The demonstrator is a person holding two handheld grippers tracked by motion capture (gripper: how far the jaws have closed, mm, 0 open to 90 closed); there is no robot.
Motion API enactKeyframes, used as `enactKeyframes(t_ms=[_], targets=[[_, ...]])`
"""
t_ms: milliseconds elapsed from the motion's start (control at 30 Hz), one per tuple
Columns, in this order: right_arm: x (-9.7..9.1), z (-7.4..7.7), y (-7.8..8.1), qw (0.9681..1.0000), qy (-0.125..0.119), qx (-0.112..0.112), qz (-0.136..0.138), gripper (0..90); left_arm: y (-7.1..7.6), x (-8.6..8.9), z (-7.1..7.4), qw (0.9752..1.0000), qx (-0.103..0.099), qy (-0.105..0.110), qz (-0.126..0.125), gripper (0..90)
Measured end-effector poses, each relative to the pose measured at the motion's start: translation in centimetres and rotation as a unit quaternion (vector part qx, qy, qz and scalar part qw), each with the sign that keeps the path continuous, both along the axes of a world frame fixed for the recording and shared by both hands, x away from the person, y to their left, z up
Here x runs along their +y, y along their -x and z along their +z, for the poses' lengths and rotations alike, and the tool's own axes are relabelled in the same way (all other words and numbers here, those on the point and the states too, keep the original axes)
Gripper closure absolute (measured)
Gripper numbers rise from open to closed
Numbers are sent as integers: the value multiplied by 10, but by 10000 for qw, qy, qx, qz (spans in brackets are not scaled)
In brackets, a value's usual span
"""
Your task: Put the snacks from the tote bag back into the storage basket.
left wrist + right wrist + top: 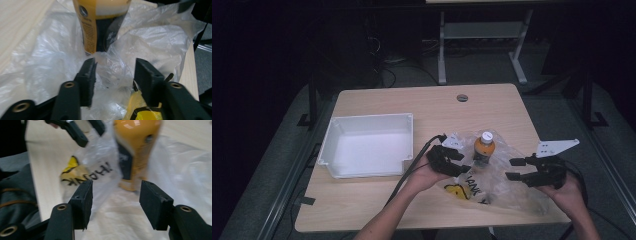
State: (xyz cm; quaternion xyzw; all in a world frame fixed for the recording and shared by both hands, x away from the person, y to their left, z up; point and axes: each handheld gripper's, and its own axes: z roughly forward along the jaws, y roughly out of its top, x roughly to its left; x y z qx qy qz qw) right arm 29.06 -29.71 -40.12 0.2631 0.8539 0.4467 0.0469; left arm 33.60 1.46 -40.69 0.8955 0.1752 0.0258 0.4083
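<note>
An orange drink bottle (484, 148) with a white cap stands upright on a crumpled clear plastic bag (512, 192) at the table's right front. My left gripper (463, 163) hangs just left of the bottle, jaws apart. In the left gripper view the open gripper (115, 72) has loose bag film (155, 37) bunched between its jaws, unpinched, with the bottle (100, 25) close ahead. My right gripper (513, 169) is to the right of the bottle, over the bag, open. Its own view has the open gripper (115, 195) facing the bottle (136, 147) and the left gripper (88, 130) beyond.
A white rectangular tray (367, 119) sits empty on the left half of the wooden table (377, 205). The bag carries a yellow and black print (458, 190) near the front edge. A round cable hole (462, 97) lies at the far edge. Cables trail from both grippers.
</note>
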Motion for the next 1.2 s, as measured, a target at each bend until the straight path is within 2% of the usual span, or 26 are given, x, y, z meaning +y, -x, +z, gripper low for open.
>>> enactKeyframes(t_ms=[100,133,233,367,433,500,567,667,800,867,900,933,1100,1133,1200], targets=[[9,-5,2,9997,76,113,214,435,1,-5,-5,9997,-94,-209,-73,452],[12,-7,3,9994,99,114,300,445,1,-6,-6,9993,-152,-300,-134,466],[20,-13,2,9985,252,234,415,470,0,-10,-12,9986,-197,-482,-110,549],[26,-24,0,9969,607,307,389,586,-4,-12,-17,9979,-136,-620,-119,687],[27,-29,0,9962,711,340,368,654,-5,-13,-20,9980,-81,-625,-105,742],[28,-33,0,9952,807,339,436,766,-5,-14,-22,9981,-40,-614,-76,818],[29,-35,1,9945,852,360,492,824,-6,-14,-24,9974,-18,-710,-125,877],[30,-41,2,9933,923,405,570,872,-5,-14,-27,9964,3,-844,-108,899],[28,-48,2,9919,1024,468,585,891,-3,-12,-32,9958,69,-917,-33,900],[26,-51,3,9915,1064,501,555,893,-5,-10,-34,9943,94,-1058,-85,900],[25,-52,3,9911,1107,494,550,893,-4,-10,-36,9944,103,-1051,-26,900],[24,-52,4,9914,1069,530,537,893,-5,-8,-37,9936,77,-1127,-52,900],[21,-54,4,9915,1062,544,510,890,-4,-4,-39,9932,146,-1154,-57,900],[21,-53,5,9920,1025,528,517,861,-3,-3,-38,9930,133,-1167,-75,900],[20,-48,7,9935,911,491,481,788,0,-1,-37,9949,227,-980,5,899]])
